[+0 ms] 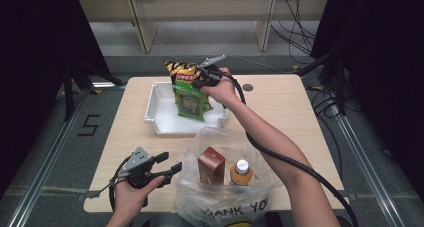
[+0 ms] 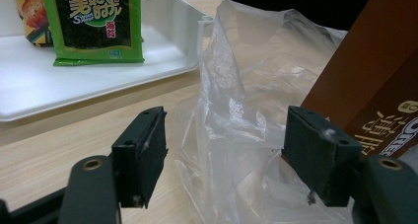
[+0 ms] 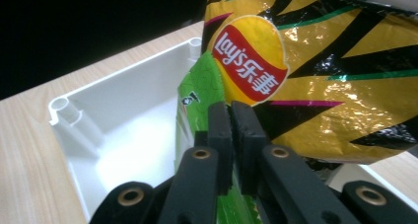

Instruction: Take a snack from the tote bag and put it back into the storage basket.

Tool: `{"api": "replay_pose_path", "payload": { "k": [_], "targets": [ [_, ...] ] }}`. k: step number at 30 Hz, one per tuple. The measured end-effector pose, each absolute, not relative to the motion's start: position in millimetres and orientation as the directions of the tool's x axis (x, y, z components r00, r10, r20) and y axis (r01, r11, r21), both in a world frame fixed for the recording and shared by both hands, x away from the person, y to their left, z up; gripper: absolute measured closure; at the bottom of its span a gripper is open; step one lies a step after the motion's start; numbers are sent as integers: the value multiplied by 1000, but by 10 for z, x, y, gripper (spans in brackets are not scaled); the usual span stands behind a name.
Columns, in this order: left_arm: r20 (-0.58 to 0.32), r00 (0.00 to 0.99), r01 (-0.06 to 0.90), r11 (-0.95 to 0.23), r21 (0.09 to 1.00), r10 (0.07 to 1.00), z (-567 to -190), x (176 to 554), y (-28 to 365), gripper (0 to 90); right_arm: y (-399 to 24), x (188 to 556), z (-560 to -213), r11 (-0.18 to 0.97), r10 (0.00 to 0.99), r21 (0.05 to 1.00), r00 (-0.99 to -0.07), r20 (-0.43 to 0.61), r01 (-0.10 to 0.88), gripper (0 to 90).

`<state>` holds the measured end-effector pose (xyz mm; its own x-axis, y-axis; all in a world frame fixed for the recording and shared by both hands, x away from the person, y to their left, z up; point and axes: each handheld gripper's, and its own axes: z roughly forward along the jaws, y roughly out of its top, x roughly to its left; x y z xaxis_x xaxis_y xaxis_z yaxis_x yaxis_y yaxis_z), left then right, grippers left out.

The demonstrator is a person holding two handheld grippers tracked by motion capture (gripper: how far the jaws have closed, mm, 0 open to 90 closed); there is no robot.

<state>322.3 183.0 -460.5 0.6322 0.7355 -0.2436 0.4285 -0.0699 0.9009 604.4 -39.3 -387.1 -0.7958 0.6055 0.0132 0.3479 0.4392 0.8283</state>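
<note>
A green seaweed packet point(image 1: 190, 103) stands upright in the white tray point(image 1: 160, 114), with a yellow-and-black Lay's chip bag point(image 1: 179, 69) behind it. My right gripper point(image 1: 200, 81) is shut on the packet's top edge; in the right gripper view the jaws point(image 3: 230, 110) pinch the green packet point(image 3: 202, 81) in front of the Lay's bag point(image 3: 320, 61). My left gripper point(image 1: 167, 166) is open and holds nothing, just left of a clear plastic bag point(image 1: 220, 192). In the left gripper view its jaws point(image 2: 224, 135) face the plastic bag point(image 2: 236, 100) and a brown box point(image 2: 365, 86).
Inside the plastic bag stand the brown box point(image 1: 211, 164) and a bottle of orange drink with a white cap point(image 1: 241, 172). The bag sits at the table's near edge. The tray point(image 2: 49, 86) lies at the far middle of the wooden table point(image 1: 285, 107).
</note>
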Motion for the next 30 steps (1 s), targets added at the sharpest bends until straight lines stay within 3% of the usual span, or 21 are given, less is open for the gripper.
{"api": "replay_pose_path", "payload": {
  "k": [6, 14, 20, 26, 30],
  "targets": [
    [-242, 633, 428, -72, 901, 735, -4606, 3223, 1834, 320, -381, 6022, -3856, 486, 602, 817, -796, -56, 310, 779],
    [-243, 632, 427, -69, 901, 736, -4600, 3217, 1829, 320, -428, 5921, -3751, 478, 612, 828, -787, -75, 293, 670],
    [-242, 632, 423, -66, 904, 736, -4594, 3217, 1834, 320, -566, 5841, -3730, 449, 630, 841, -774, -60, 300, 754],
    [-247, 634, 423, -61, 904, 733, -4598, 3221, 1833, 321, -702, 5778, -3729, 406, 644, 849, -765, -1, 340, 900],
    [-247, 631, 424, -60, 904, 736, -4599, 3222, 1836, 321, -732, 5767, -3775, 422, 618, 843, -786, 1, 333, 900]
  ]
}}
